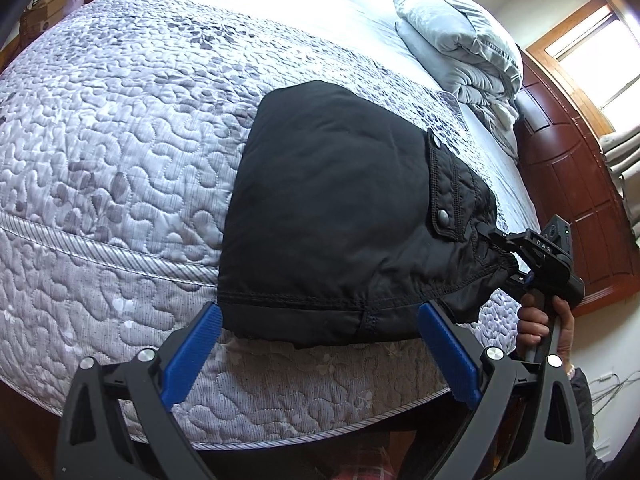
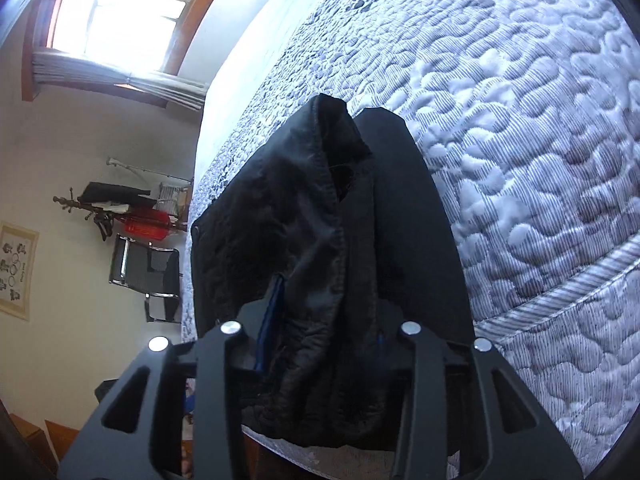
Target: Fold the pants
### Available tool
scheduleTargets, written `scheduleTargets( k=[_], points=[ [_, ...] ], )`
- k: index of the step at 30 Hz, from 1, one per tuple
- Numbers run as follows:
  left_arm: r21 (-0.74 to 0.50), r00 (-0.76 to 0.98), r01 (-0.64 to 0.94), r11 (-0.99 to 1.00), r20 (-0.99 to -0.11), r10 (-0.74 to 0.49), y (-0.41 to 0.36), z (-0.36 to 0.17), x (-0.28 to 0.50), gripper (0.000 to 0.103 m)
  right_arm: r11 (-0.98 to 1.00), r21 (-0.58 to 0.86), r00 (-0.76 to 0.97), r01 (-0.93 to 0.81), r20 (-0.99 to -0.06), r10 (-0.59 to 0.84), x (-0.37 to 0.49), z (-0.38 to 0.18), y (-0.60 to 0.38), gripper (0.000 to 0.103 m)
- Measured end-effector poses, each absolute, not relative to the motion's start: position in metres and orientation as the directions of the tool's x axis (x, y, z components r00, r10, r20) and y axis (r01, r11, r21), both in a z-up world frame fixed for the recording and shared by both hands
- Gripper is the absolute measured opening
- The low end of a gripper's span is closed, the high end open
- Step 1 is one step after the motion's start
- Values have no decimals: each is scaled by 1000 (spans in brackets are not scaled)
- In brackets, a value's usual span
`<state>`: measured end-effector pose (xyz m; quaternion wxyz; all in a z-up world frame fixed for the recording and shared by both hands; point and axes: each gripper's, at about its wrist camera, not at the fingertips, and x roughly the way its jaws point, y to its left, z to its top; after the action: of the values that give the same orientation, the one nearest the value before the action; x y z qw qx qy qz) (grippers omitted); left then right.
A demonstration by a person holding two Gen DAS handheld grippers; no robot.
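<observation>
Black padded pants [image 1: 340, 200] lie folded in a compact block on the quilted bed [image 1: 120, 140], near its front edge. A snap-buttoned pocket flap shows on their right side. My left gripper [image 1: 320, 312] stands open at the pants' near hem, one blue pad [image 1: 196, 352] on each side, touching nothing. My right gripper [image 1: 504, 254], carried by a hand [image 1: 536, 320], pinches the bunched waistband at the pants' right end. In the right wrist view the pants [image 2: 320, 200] fill the gap between the fingers of the right gripper [image 2: 320, 320] and hide most of the pads.
A folded grey duvet [image 1: 460, 48] lies at the bed's far right, by a dark wooden headboard [image 1: 568, 168]. Beyond the bed's edge stand a black chair [image 2: 148, 276] and a coat rack [image 2: 104, 204] under a bright window [image 2: 120, 12]. Bare quilt stretches to the left of the pants.
</observation>
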<state>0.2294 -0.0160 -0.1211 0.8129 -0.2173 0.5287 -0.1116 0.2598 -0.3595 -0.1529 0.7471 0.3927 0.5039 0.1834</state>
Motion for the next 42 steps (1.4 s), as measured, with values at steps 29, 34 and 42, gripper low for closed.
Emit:
scheduleTargets(
  k=[29,34,42],
  points=[
    [-495,402,-62,866,-807,-433,-17,-127,217,99,686,726,442,37,-628,641,203,-134,-369,35],
    [-499,443,-56,865,-789,-426,-14,-113,215,99,683,730,467,18,-610,640,203,-121,-375,35],
    [-449,518,-1,893,-765,-384,-20,-76,213,99,660,741,439,122,-637,634,204,-158,-381,35]
  ],
)
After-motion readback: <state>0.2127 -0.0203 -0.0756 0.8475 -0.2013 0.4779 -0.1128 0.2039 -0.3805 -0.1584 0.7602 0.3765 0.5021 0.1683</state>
